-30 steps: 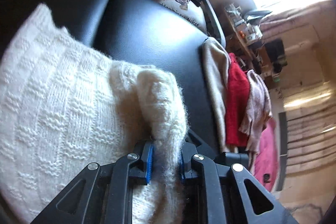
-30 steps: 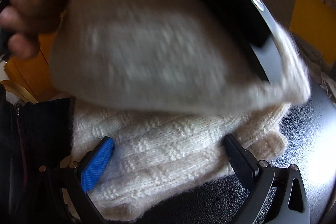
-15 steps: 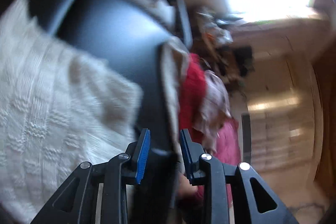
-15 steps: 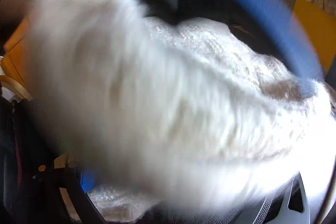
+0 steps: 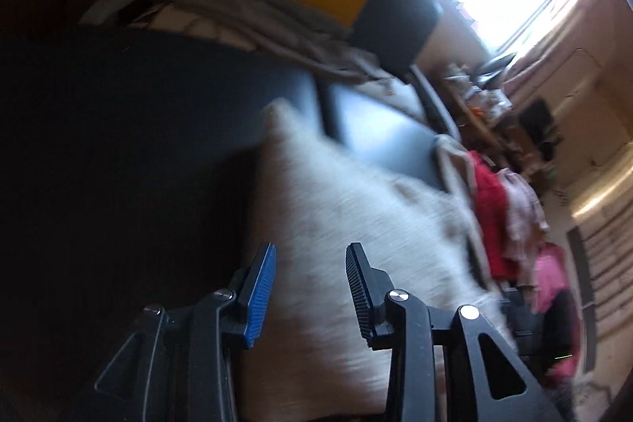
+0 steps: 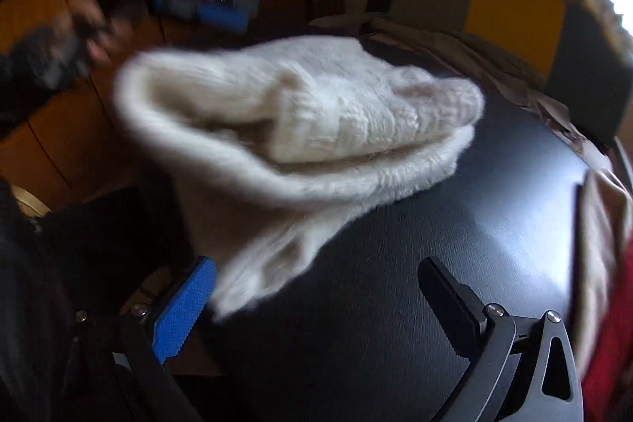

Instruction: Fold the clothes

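A: Where is the sweater [image 6: 300, 129]?

B: A folded cream bundle on the black sofa [image 6: 455, 263], ahead of both grippers. In the left view it lies past the fingertips, blurred.

A: And the grippers?

B: The left gripper [image 5: 308, 287] is partly open, its jaws opening, nothing between them. The right gripper [image 6: 320, 299] is spread wide; a loose flap of sweater sits just beside its blue finger, not pinched.

A: Their pose?

B: Both point down at the sofa at a slant.

A: How to do this step well?

B: Probably tuck that flap under and press the bundle flat before taking another from the clothes pile [image 5: 498, 208] at the sofa's far edge.
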{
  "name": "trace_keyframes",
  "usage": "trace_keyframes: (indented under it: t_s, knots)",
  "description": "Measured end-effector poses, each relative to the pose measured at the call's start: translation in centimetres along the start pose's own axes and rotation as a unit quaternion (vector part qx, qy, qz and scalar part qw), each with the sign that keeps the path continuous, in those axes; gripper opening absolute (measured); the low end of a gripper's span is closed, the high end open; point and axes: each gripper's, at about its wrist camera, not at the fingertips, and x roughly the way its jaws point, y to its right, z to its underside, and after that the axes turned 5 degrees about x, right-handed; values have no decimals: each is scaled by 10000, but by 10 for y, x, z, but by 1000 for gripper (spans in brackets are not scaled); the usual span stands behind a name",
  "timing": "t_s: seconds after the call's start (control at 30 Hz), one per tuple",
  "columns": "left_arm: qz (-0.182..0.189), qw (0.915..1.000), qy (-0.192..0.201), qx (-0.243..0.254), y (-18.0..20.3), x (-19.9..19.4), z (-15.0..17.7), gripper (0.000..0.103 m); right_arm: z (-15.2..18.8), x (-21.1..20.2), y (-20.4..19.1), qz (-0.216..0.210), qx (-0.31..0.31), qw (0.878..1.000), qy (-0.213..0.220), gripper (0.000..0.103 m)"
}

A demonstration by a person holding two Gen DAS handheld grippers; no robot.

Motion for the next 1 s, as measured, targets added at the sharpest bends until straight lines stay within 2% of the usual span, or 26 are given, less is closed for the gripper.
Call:
trace_keyframes:
  t_s: [0.07, 0.17, 0.2, 0.27, 0.37, 0.5, 0.53, 0.57, 0.63, 0.7, 0.83, 0.9, 1.0]
  knots:
    - [77, 9999, 101, -45, -6, 4, 16, 36, -6, -19, -10, -198, 169, 9995, 166, 103]
    - [391, 9986, 302, -170, -5, 9, 27, 36, -24, -30, -18, -903, 556, 9940, 272, 103]
    - [507, 9979, 351, -185, -6, 10, 28, 36, -31, -28, -20, -1121, 689, 9910, 245, 103]
    - [602, 9970, 475, -123, -7, 11, 26, 36, -50, 3, -20, -1466, 979, 9842, -162, 103]
    - [721, 9950, 682, 129, 3, 15, 19, 36, -76, 45, -18, -1981, 1415, 9673, -715, 103]
    - [725, 9931, 623, 673, 25, 31, 25, 37, -70, 47, -5, -2749, 2062, 9368, -665, 103]
    - [729, 9928, 589, 750, 28, 36, 31, 37, -60, 49, -6, -2777, 2132, 9336, -759, 103]
    - [734, 9923, 556, 827, 30, 41, 36, 37, -48, 51, -5, -2665, 2163, 9355, -833, 102]
    - [792, 9916, 586, 838, 32, 44, 46, 37, -26, 44, 0, -2576, 2178, 9397, -563, 95]
    - [702, 9914, 633, 906, 34, 44, 49, 37, -15, 35, 7, -2474, 2426, 9374, -360, 83]
    - [436, 9892, 710, 1205, 47, 31, 49, 37, -8, 15, 15, -2271, 2863, 9308, -81, 83]
    - [377, 9873, 745, 1352, 51, 25, 51, 39, -12, -3, 19, -2037, 3030, 9309, 96, 90]
    - [308, 9856, 812, 1451, 55, 21, 56, 39, -25, -23, 34, -1603, 3137, 9342, 557, 93]
